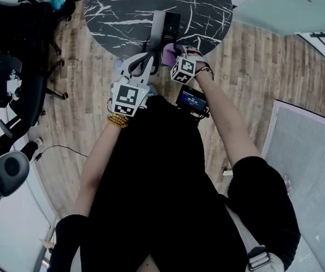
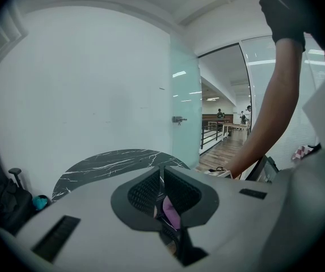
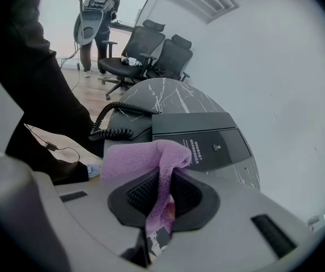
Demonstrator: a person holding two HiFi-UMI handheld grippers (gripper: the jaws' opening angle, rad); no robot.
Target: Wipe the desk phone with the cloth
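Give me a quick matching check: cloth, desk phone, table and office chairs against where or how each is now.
Things:
1 purple cloth
2 desk phone
3 round table
4 office chairs

States:
A standing on the wood floor
B pinched in the right gripper
C black top with white veins
D resting on the table

Pairs: 1-B; 2-D; 3-C; 4-A

A round black marble-patterned surface (image 1: 117,7) is standing on a wood-plank floor (image 1: 258,61), with black office chairs (image 1: 12,44) sitting just off to one side. A plain white wall (image 2: 88,84) is running behind it and meeting a frosted glass partition (image 2: 185,89), beyond which a brightly lit corridor (image 2: 224,137) is showing.
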